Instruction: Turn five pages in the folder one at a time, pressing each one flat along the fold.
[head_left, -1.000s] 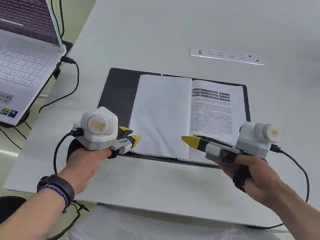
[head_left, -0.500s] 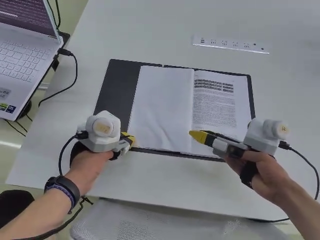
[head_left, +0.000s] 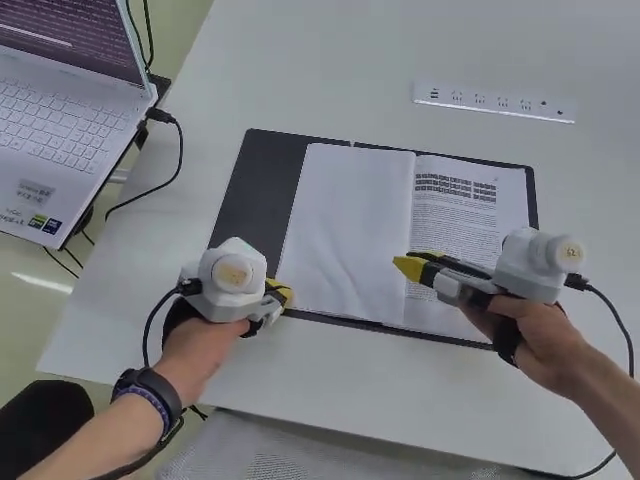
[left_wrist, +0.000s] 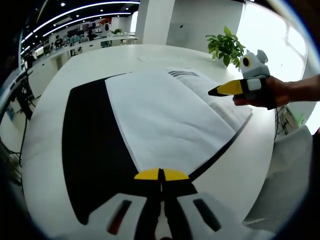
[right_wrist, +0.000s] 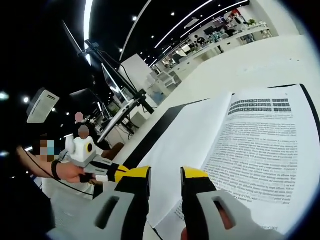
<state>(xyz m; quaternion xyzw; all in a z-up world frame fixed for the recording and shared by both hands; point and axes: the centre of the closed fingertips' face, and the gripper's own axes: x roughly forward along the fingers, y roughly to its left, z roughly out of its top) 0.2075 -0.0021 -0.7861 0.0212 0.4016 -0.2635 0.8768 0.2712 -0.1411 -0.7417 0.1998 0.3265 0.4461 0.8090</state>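
Observation:
The folder lies open on the white table, its black inside cover (head_left: 258, 195) at the left. A blank white page (head_left: 350, 225) lies left of the fold and a printed page (head_left: 468, 235) right of it. My left gripper (head_left: 278, 295) is shut with nothing in it, its yellow tips (left_wrist: 161, 174) resting at the near edge of the black cover (left_wrist: 90, 145). My right gripper (head_left: 408, 266) hovers low over the fold near the folder's front, jaws open (right_wrist: 165, 175) with nothing between them. The printed page (right_wrist: 260, 145) lies just ahead of it.
An open laptop (head_left: 60, 130) sits at the far left with a black cable (head_left: 165, 165) running to it. A white power strip (head_left: 495, 102) lies beyond the folder. The table's front edge (head_left: 350, 420) is close behind both hands.
The head camera has shifted. My right gripper has moved a little farther in over the pages near the fold. The left gripper stays at the folder's near left edge.

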